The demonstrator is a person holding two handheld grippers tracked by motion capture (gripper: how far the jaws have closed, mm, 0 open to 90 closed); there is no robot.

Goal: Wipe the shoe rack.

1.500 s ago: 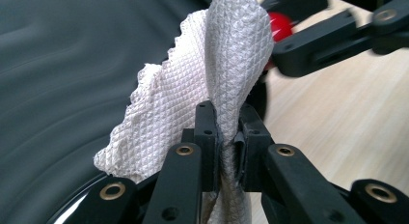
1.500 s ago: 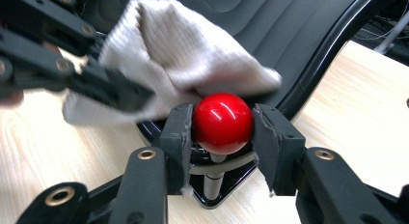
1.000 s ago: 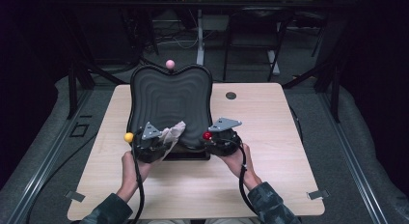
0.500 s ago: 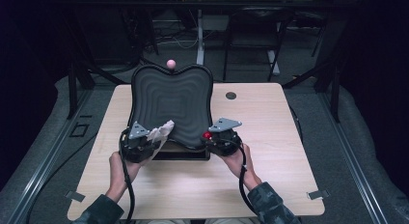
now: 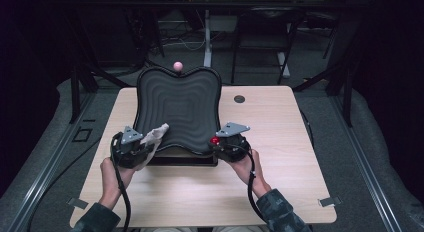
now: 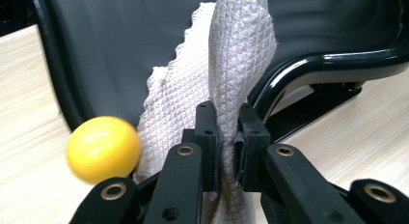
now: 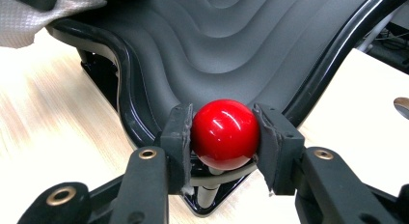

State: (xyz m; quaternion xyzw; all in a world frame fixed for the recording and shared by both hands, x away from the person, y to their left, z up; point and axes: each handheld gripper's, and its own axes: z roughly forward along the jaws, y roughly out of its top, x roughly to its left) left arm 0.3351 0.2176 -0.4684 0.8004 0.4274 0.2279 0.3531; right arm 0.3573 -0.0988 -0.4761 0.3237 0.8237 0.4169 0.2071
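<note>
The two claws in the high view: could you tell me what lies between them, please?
In the high view, the near edge of the black wavy tray spans the stretch between the left claw, shut on a pale cloth, and the right claw, gripping a red ball.

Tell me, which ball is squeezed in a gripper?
The red ball. The right gripper pinches it at the tray's near corner. The yellow ball sits free beside the cloth, and the pink ball tops the far edge.

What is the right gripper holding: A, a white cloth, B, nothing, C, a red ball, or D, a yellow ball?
C: in the right gripper view the right gripper has its jaws pressed on both sides of the red ball, at the near edge of the black tray.
</note>
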